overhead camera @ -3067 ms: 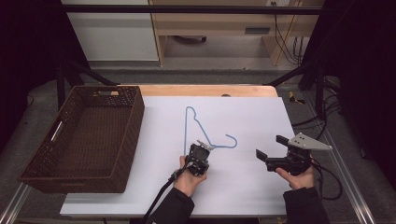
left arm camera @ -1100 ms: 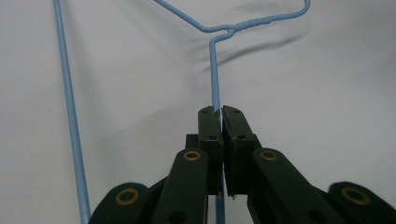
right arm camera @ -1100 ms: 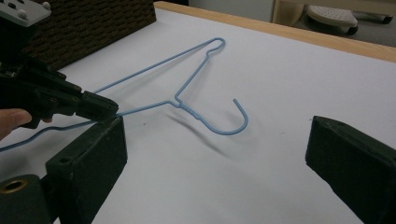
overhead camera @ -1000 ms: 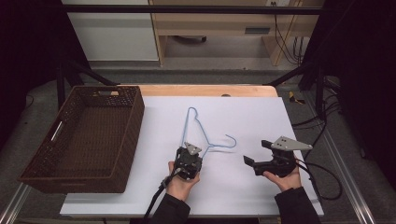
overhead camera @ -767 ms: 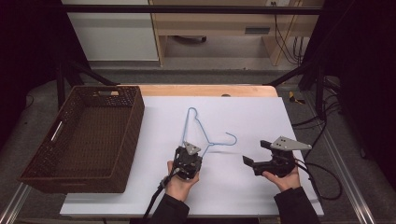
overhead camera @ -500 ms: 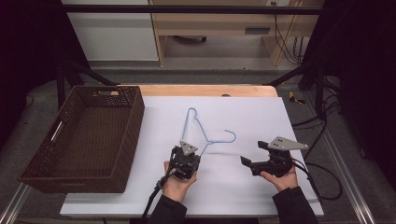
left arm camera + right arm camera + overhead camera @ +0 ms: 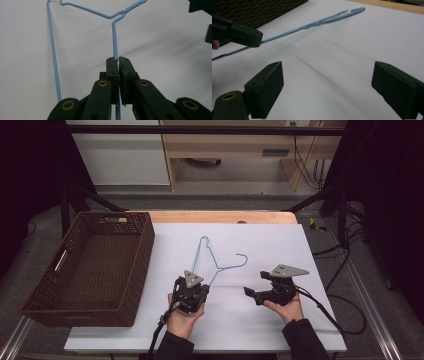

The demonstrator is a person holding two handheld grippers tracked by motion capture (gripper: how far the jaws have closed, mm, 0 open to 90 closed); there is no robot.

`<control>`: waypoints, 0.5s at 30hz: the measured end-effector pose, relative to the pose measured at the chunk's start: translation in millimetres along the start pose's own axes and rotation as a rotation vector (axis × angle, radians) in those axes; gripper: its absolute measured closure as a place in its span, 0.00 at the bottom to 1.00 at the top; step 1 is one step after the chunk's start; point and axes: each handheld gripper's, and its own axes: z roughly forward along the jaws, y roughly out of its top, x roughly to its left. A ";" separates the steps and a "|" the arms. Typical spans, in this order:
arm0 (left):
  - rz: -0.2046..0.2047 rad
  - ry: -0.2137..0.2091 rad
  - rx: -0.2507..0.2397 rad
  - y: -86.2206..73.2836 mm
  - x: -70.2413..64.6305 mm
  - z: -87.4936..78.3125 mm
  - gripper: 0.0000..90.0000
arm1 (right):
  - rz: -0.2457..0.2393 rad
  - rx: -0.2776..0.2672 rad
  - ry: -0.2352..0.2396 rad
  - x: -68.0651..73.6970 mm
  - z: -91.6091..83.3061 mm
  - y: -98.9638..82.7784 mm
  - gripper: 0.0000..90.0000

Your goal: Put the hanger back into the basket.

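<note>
A light blue wire hanger [image 7: 218, 269] lies on the white table top [image 7: 280, 245], its hook pointing right. My left gripper [image 7: 192, 285] is at the hanger's near end. In the left gripper view the jaws [image 7: 117, 60] are shut on one straight wire of the hanger [image 7: 115, 37]. My right gripper [image 7: 255, 283] is held low over the table to the right of the hanger, apart from it, jaws pointing left. It is open [image 7: 329, 85] with nothing between the pads, and the hanger [image 7: 312, 25] and the left gripper [image 7: 239, 33] lie beyond it.
A dark brown wicker basket [image 7: 145, 245] stands along the table's left side, close to the hanger, and its wall [image 7: 262, 10] appears in the right gripper view. Cables trail from both grippers off the near and right edges. A wooden strip [image 7: 220, 216] borders the far edge.
Both hands have shifted left. The left gripper has drawn the hanger's near end leftward and nearer, turning the hanger a little. The right gripper has closed in toward the hanger.
</note>
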 end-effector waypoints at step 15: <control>-0.004 0.002 -0.020 1.3 6.6 -9.3 0.97 | 0.033 -0.039 0.075 6.8 34.1 12.2 0.22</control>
